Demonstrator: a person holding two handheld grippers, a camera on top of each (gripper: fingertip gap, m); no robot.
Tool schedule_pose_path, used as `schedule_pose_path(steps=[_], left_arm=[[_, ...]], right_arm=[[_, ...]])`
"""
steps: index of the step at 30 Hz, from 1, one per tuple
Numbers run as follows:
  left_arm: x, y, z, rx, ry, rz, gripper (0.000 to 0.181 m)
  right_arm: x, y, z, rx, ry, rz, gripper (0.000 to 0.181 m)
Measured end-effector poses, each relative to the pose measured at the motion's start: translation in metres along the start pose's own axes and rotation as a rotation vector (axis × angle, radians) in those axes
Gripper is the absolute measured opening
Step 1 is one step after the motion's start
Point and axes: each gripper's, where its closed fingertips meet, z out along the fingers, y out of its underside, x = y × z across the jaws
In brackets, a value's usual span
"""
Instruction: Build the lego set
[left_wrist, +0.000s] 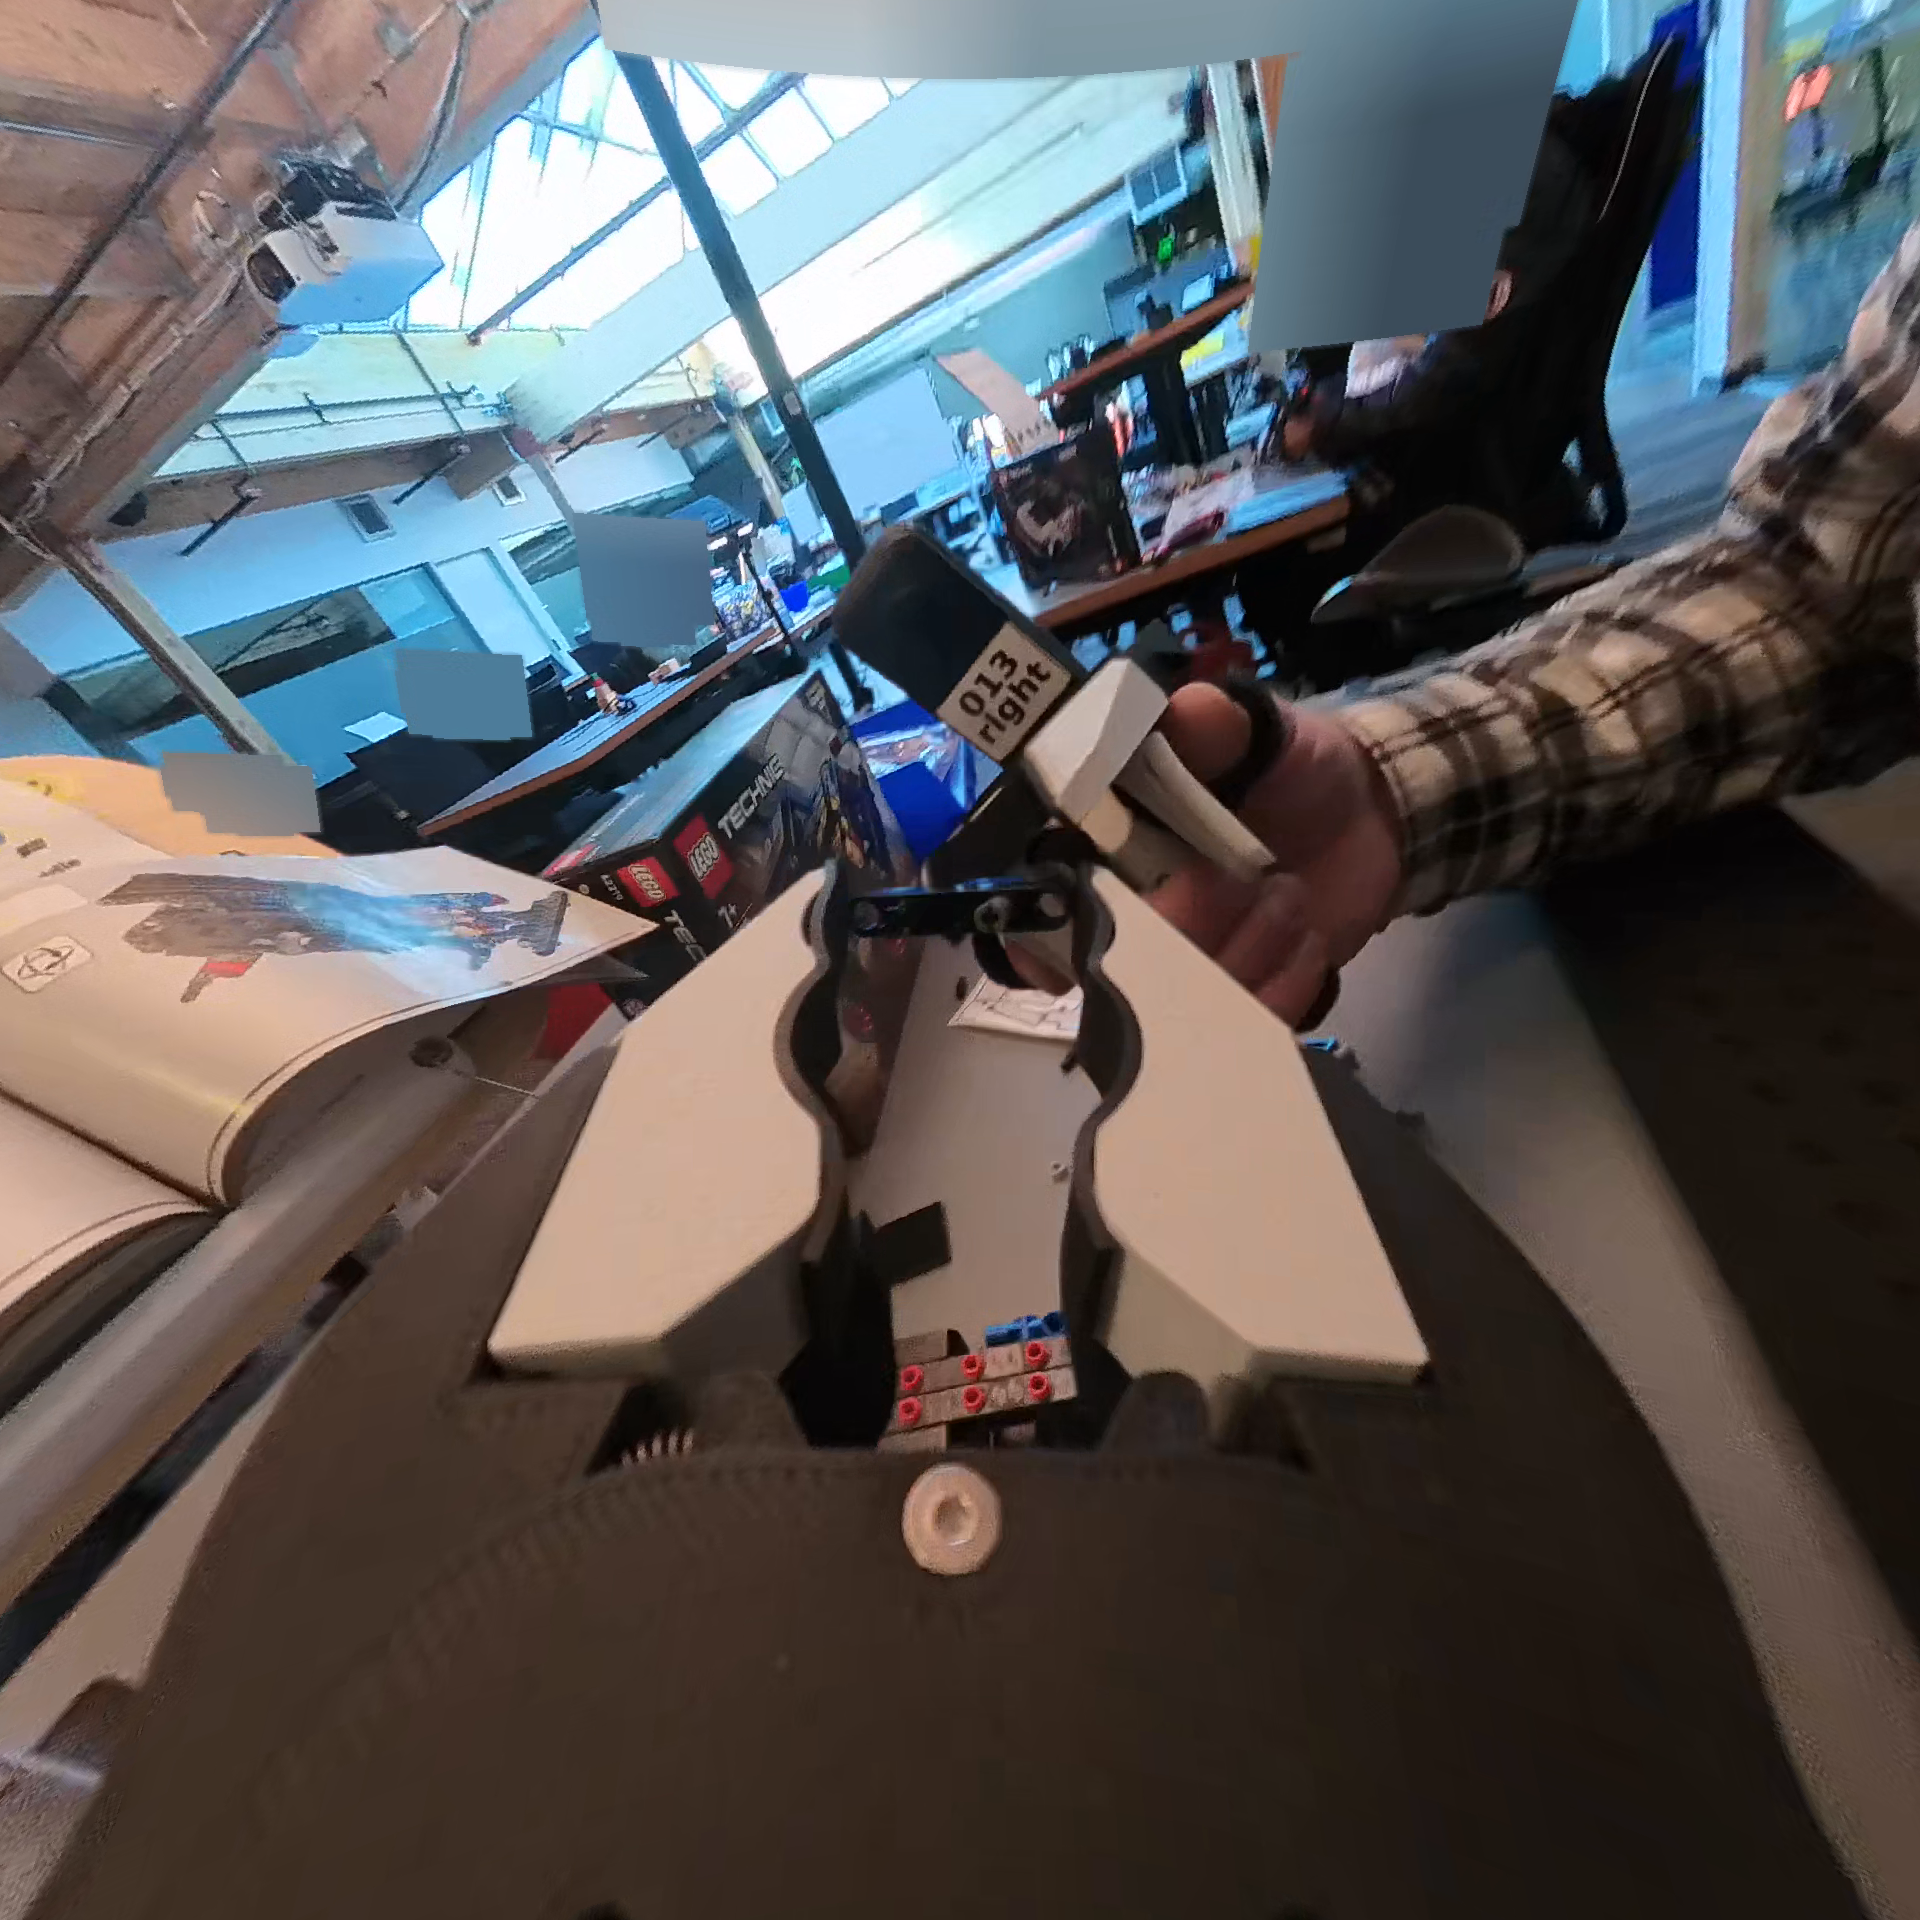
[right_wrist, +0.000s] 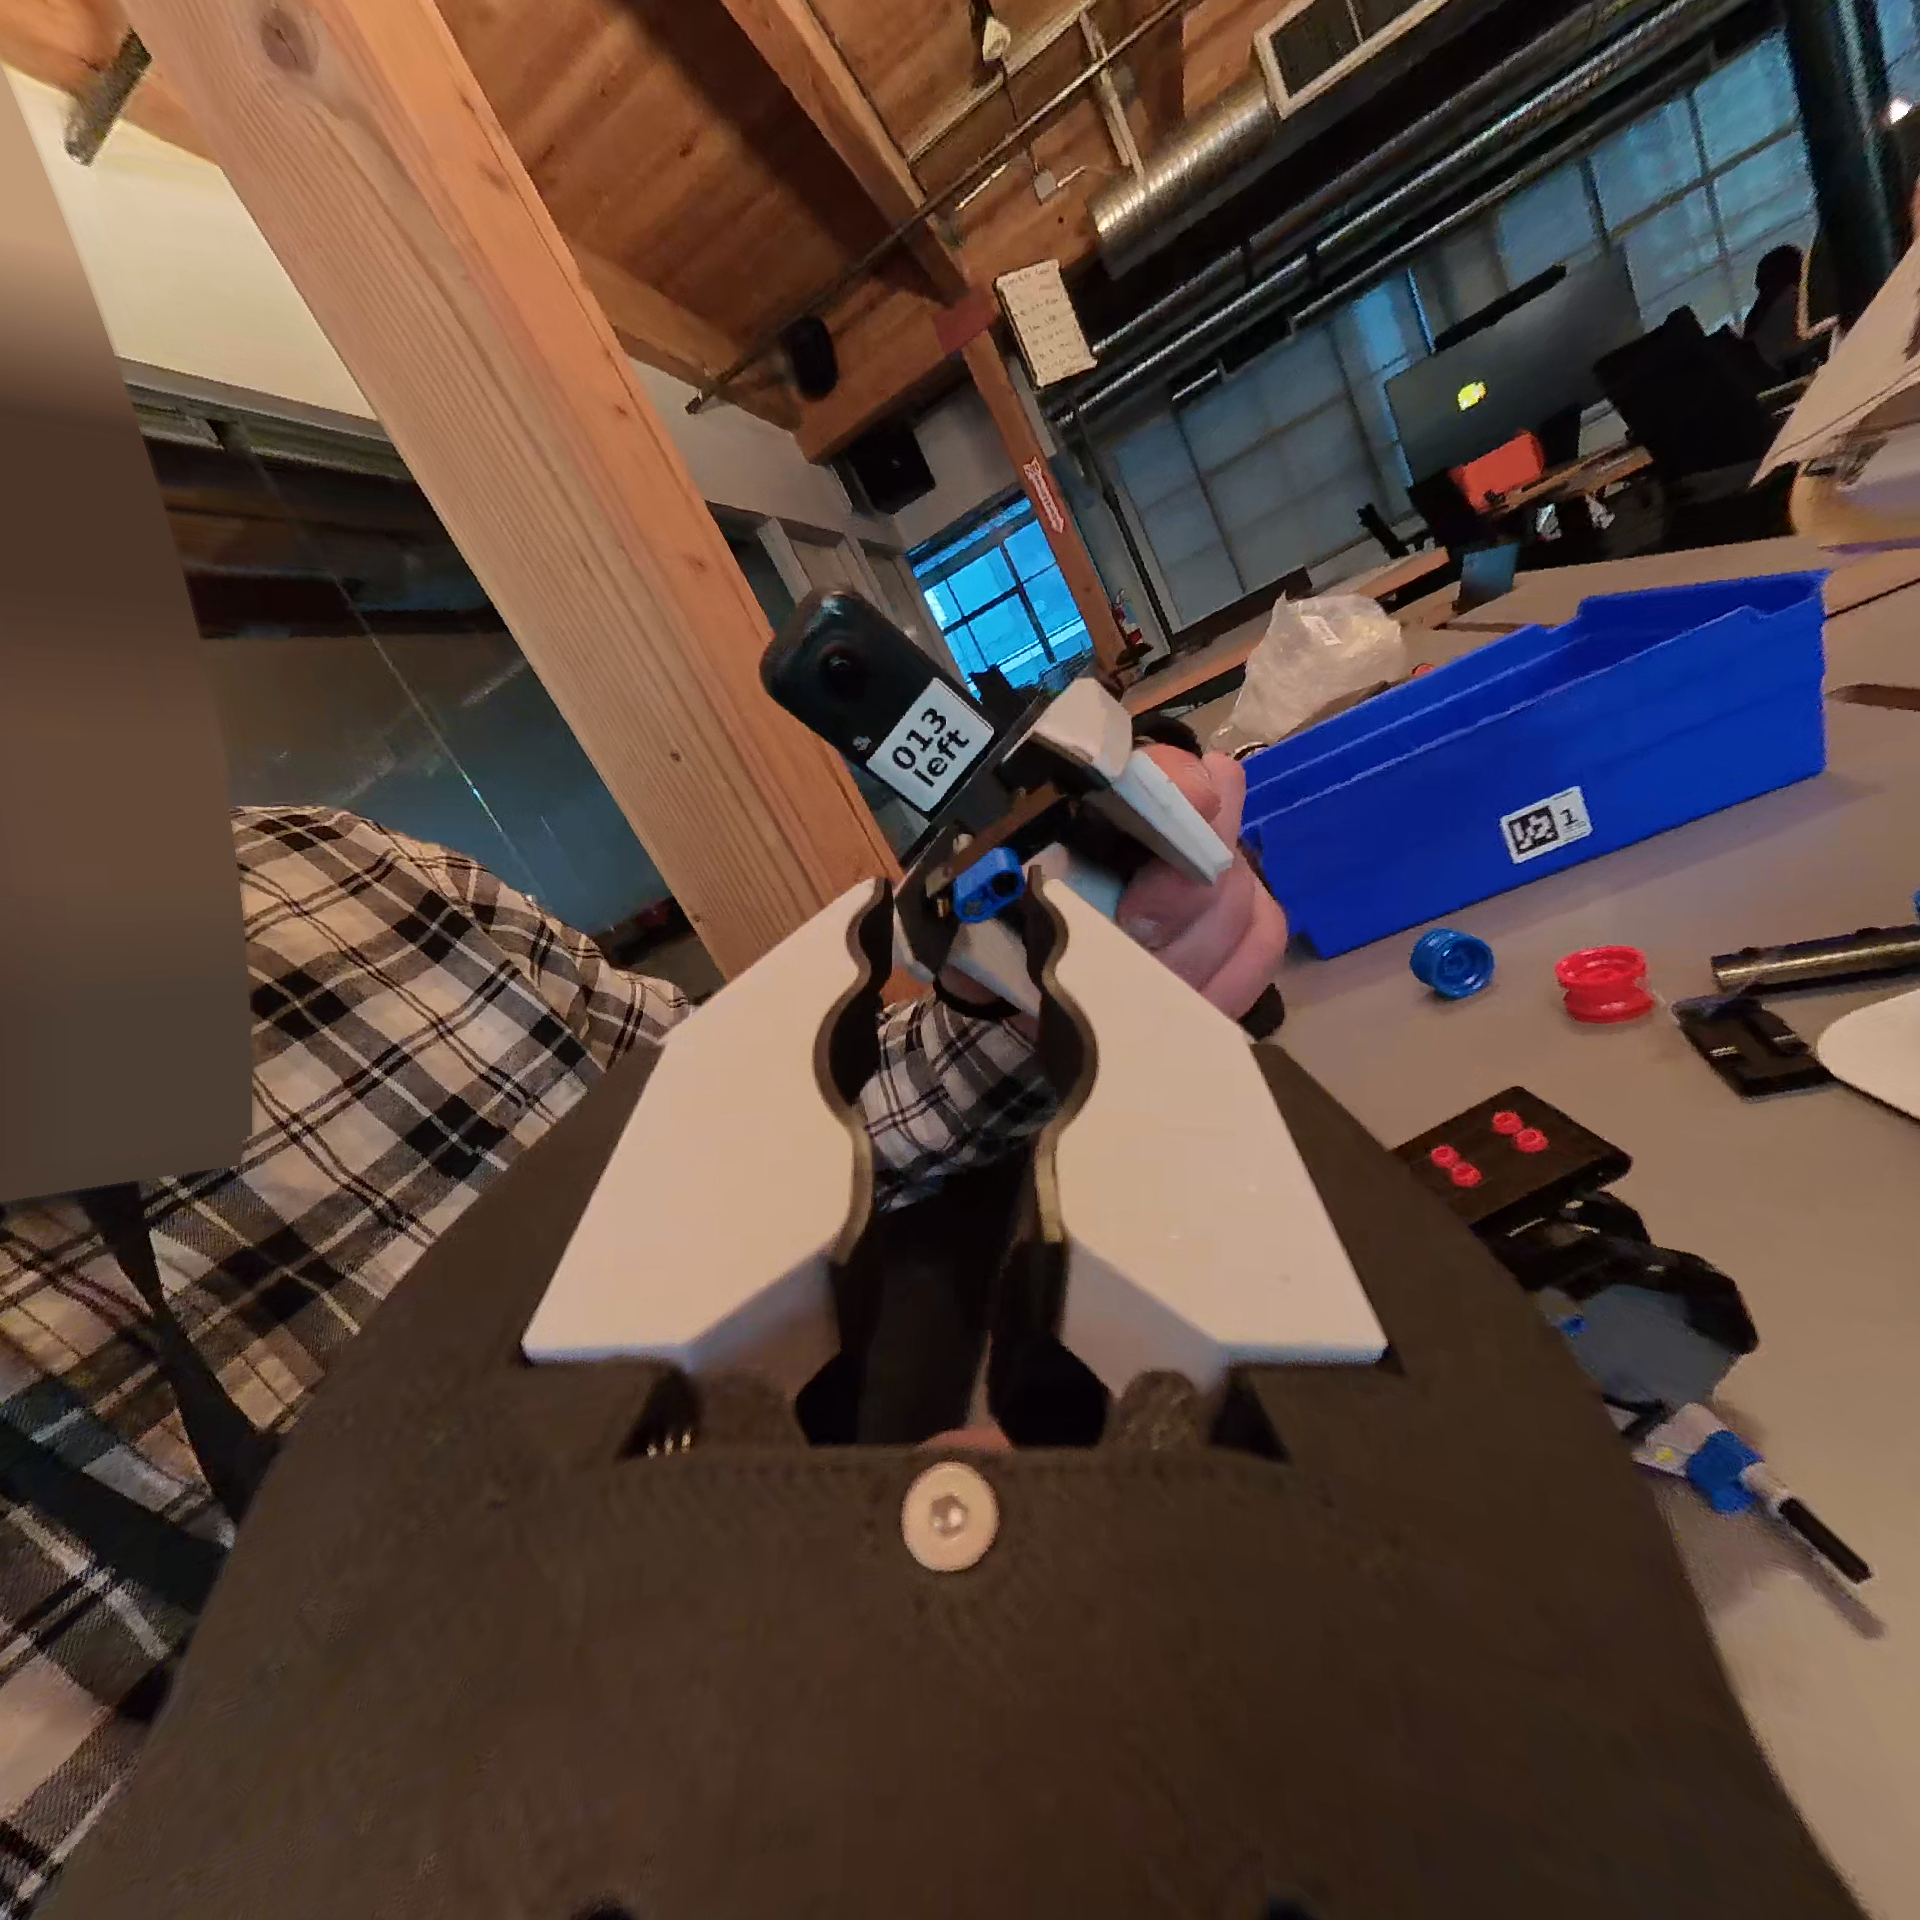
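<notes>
**Two grippers meet tip to tip over small lego parts**

In the left wrist view the left gripper has its jaws clamped on a thin black lego beam that lies crosswise between the tips at 12 o'clock of the fingers. The right gripper, held by a hand in a plaid sleeve, comes in from 2 o'clock and touches the beam's right end.

In the right wrist view the right gripper has its jaws closed on a small blue lego connector at the tips; the left gripper stands just behind it at 12 o'clock.

On the grey surface, from 1 to 3 o'clock, lie a blue bin, a blue wheel hub, a red wheel hub and a black plate with red pins. An open instruction booklet sits at 9 o'clock in the left view, with a lego box beyond it.
</notes>
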Motion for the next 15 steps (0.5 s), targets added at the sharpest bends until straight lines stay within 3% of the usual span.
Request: schedule_pose_path(steps=[4, 15], left_arm=[[0.000, 0.004, 0.004, -0.051, -0.056, 0.113, 0.042], [-0.006, 0.012, 0.010, -0.135, -0.166, 0.320, 0.041]], right_arm=[[0.006, -0.001, -0.003, 0.019, 0.003, 0.055, 0.010], [0.018, 0.000, -0.010, 0.020, 0.010, 0.138, 0.008]])
